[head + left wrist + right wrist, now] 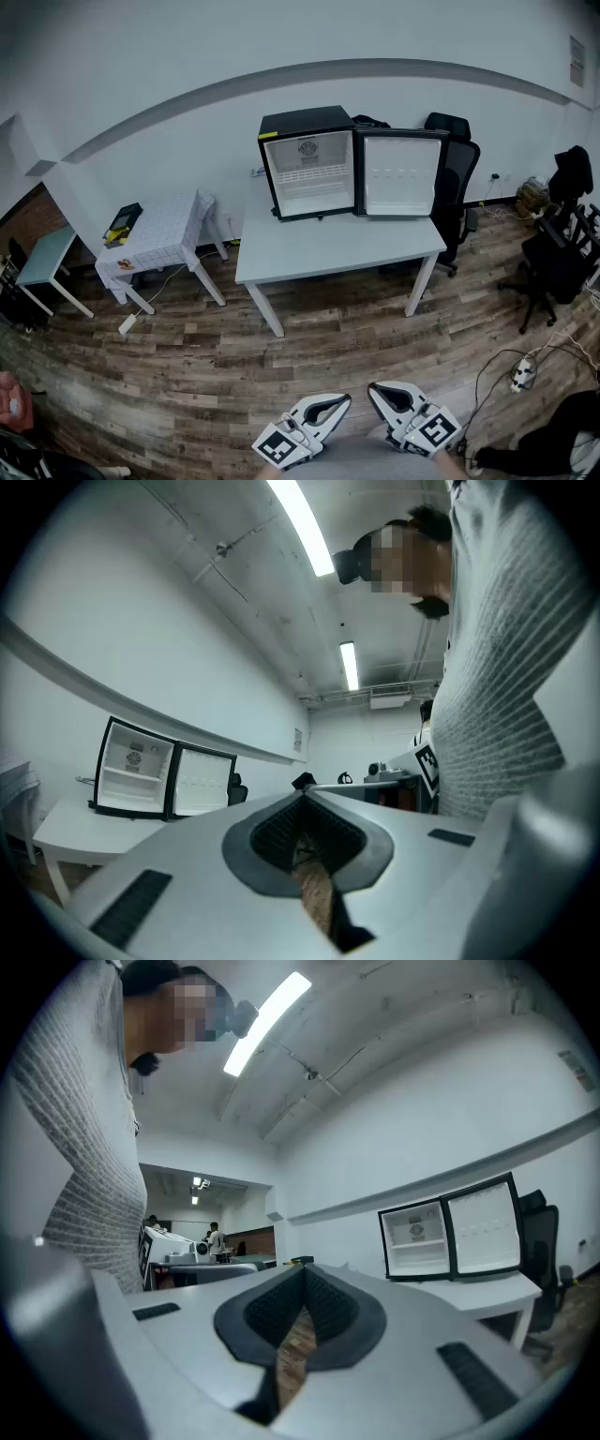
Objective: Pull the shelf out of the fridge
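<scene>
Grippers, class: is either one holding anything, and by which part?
Nothing is held: left gripper and right gripper are both shut, empty, away from the fridge.

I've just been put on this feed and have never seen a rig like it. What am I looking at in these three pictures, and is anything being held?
There is no robot arm: a person carries hand-held tongs, one pair per hand. The wide picture comes from a camera on the person's head, looking down; the left tongs and right tongs show at its bottom edge. The other two come from cameras riding on each pair, looking along its jaws. Both pairs are shut and hold nothing. Across the room a white table carries a small black fridge, its door swung open. The white shelf sits inside, untouched. A smaller table stands at left, an office chair at right.
</scene>
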A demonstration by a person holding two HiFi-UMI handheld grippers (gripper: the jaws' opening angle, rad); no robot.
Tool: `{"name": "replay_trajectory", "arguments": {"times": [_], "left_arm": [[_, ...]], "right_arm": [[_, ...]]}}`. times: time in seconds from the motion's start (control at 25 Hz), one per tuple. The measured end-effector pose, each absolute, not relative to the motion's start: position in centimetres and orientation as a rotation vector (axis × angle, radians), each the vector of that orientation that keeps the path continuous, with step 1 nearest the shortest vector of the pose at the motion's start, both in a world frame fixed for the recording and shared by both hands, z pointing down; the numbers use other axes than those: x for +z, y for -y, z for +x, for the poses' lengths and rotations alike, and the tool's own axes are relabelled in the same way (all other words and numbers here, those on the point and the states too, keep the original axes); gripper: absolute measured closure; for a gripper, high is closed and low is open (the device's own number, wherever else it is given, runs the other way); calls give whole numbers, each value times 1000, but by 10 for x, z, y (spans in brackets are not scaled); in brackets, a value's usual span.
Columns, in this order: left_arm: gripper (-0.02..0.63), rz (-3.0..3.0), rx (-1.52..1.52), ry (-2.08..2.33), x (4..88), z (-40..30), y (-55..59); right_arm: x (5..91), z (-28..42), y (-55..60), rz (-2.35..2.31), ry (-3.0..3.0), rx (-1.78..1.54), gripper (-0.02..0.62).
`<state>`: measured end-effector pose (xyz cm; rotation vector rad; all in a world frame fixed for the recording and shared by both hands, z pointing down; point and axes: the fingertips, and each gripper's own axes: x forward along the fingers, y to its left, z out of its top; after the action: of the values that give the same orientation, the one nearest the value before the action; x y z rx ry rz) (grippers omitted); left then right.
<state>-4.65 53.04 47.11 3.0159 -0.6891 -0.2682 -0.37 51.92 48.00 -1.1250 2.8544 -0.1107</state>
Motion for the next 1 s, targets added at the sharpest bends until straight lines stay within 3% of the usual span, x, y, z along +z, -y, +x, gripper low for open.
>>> {"name": "replay_trajectory", "arguments": {"times": [1.0], "left_arm": [[595, 3006, -278, 691, 470, -51, -529]], "right_arm": [[474, -9, -520, -1084, -2803, -118, 583]]}}
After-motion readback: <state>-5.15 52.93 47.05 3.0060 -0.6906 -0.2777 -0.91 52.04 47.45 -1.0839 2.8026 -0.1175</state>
